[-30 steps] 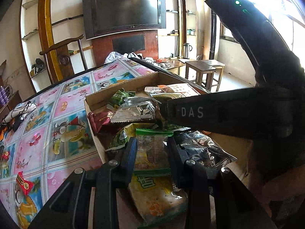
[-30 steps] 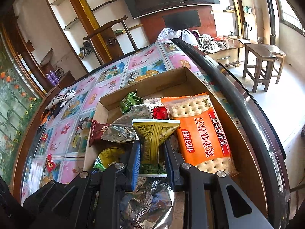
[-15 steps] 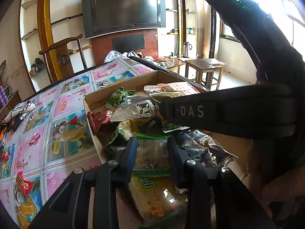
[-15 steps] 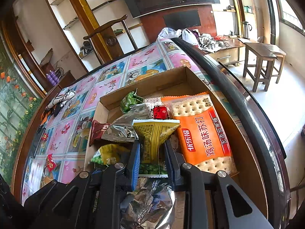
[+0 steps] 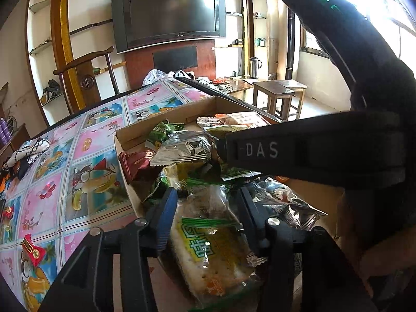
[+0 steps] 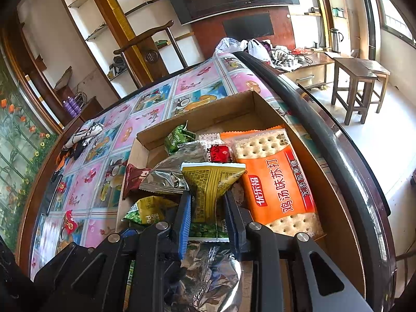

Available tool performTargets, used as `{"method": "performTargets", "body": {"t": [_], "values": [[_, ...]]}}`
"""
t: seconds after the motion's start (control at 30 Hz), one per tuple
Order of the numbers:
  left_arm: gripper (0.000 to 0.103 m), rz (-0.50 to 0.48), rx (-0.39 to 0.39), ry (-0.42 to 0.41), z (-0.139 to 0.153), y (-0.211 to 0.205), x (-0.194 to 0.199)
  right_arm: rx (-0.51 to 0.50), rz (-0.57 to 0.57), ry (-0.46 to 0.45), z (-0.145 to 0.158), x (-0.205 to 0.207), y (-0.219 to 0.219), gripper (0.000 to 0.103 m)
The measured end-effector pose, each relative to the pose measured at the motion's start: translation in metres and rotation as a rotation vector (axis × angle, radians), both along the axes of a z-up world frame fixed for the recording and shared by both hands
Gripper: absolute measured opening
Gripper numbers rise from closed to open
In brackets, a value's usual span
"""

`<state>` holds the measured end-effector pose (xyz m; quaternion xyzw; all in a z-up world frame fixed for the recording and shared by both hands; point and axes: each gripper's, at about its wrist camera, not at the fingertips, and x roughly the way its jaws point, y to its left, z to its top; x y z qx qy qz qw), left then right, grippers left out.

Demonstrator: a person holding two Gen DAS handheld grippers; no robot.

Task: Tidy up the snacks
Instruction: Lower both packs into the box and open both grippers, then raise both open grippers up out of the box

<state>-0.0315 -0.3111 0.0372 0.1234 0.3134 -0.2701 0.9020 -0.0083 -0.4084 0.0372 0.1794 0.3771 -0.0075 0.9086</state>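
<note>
I see a cardboard box (image 6: 249,109) heaped with snacks: orange cracker pack (image 6: 275,176) flat along its right side, silver foil pouch (image 6: 169,176), green-lettered cracker pack (image 5: 213,241) at near edge.

Right gripper (image 6: 208,208) clamped on yellow-green packet (image 6: 211,182) over cardboard box (image 6: 335,208), orange cracker pack (image 6: 275,179) just right of it, silver pouch (image 6: 169,175) to its left, box on patterned surface (image 6: 145,124), red packet (image 6: 69,224) outside the box
</note>
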Motion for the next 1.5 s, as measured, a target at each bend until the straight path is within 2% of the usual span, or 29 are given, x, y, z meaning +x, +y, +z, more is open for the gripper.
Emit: {"method": "performTargets", "body": {"t": [0.1,0.23,0.53,0.67,0.73,0.9,0.97,1.03,1.17,1.5], "values": [[0.048,-0.001,0.002,-0.001,0.0,0.0,0.0,0.0,-0.002,0.002,0.0,0.0,0.001,0.027],[0.054,-0.007,0.005,-0.005,0.001,0.001,-0.001,0.0,-0.002,0.003,0.001,0.0,0.001,0.027],[0.059,-0.006,0.008,-0.008,0.001,-0.001,-0.002,0.001,-0.002,-0.004,0.002,-0.001,0.001,0.032],[0.062,0.002,0.006,-0.006,0.001,-0.001,-0.001,-0.002,-0.006,-0.02,0.005,-0.003,0.0,0.043],[0.067,0.009,0.004,-0.004,0.0,0.0,0.0,-0.004,-0.012,-0.033,0.007,-0.005,-0.001,0.051],[0.082,0.024,0.003,-0.037,0.003,0.003,-0.002,-0.006,-0.017,-0.086,0.016,-0.011,-0.002,0.059],[0.086,0.031,0.015,-0.066,0.005,0.005,-0.004,-0.007,-0.022,-0.113,0.02,-0.014,-0.003,0.071],[0.092,0.041,0.022,-0.086,0.007,0.007,-0.006,-0.031,-0.043,-0.154,0.025,-0.02,-0.003,0.078],[0.095,0.057,0.026,-0.084,0.01,0.015,-0.006,-0.064,-0.083,-0.237,0.034,-0.032,-0.003,0.089],[0.102,0.192,0.096,-0.096,0.023,0.051,-0.008,-0.183,-0.276,-0.348,0.044,-0.072,-0.003,0.095]]}}
